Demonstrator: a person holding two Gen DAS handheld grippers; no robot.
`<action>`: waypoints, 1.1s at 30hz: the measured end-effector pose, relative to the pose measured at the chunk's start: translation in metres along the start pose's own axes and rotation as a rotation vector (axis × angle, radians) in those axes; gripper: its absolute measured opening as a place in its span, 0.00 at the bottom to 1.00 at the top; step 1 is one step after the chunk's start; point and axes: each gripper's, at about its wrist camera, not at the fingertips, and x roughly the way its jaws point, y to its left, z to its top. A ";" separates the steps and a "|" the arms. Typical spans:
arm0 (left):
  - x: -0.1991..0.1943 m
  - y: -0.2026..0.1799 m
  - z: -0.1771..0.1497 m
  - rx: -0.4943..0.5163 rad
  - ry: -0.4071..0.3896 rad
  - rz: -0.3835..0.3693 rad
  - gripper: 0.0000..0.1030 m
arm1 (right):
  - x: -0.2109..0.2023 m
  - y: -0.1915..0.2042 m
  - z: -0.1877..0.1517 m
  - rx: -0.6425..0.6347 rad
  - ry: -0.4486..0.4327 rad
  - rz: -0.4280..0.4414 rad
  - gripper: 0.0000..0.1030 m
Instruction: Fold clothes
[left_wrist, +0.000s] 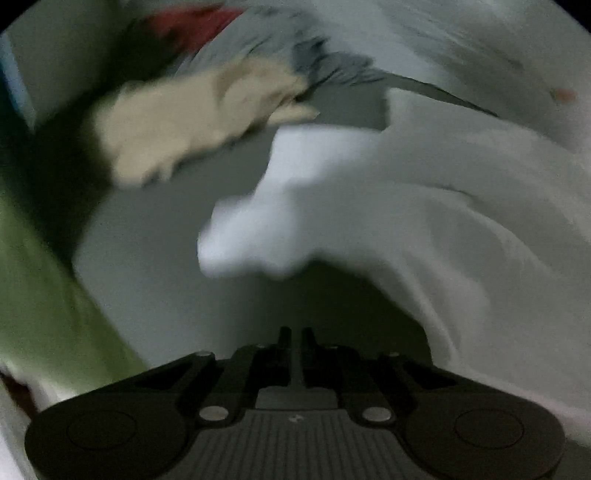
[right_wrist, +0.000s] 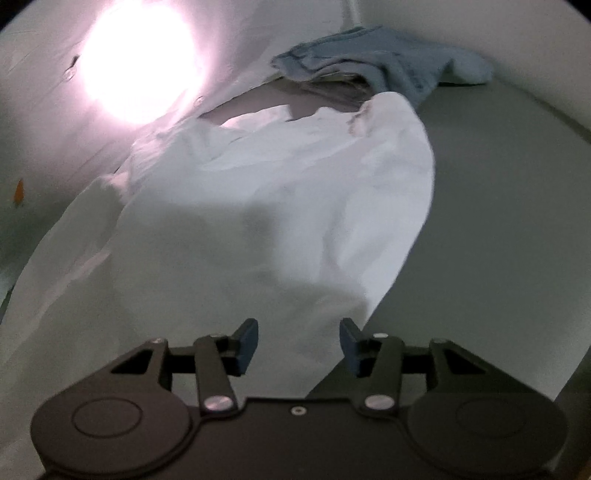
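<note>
A white garment lies rumpled across the grey table. It also shows in the left wrist view, draped from the right, blurred. My left gripper has its fingers together with nothing seen between them, above bare table in front of the white cloth's edge. My right gripper is open, its blue-padded fingertips hovering over the near end of the white garment, not touching cloth that I can see.
A blue garment lies bunched at the table's far side. In the left wrist view a cream cloth, a grey garment, something red and a green cloth lie around. A bright light glare hides part of the backdrop.
</note>
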 end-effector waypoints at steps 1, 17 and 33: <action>-0.001 0.008 -0.003 -0.055 0.016 -0.035 0.21 | 0.000 -0.004 0.003 0.007 -0.009 -0.004 0.54; 0.001 0.024 -0.005 -0.475 -0.002 -0.408 0.79 | 0.025 -0.066 0.039 0.227 -0.060 -0.019 0.80; 0.040 0.034 0.023 -0.818 0.000 -0.482 0.07 | 0.057 -0.102 0.048 0.645 -0.092 0.220 0.19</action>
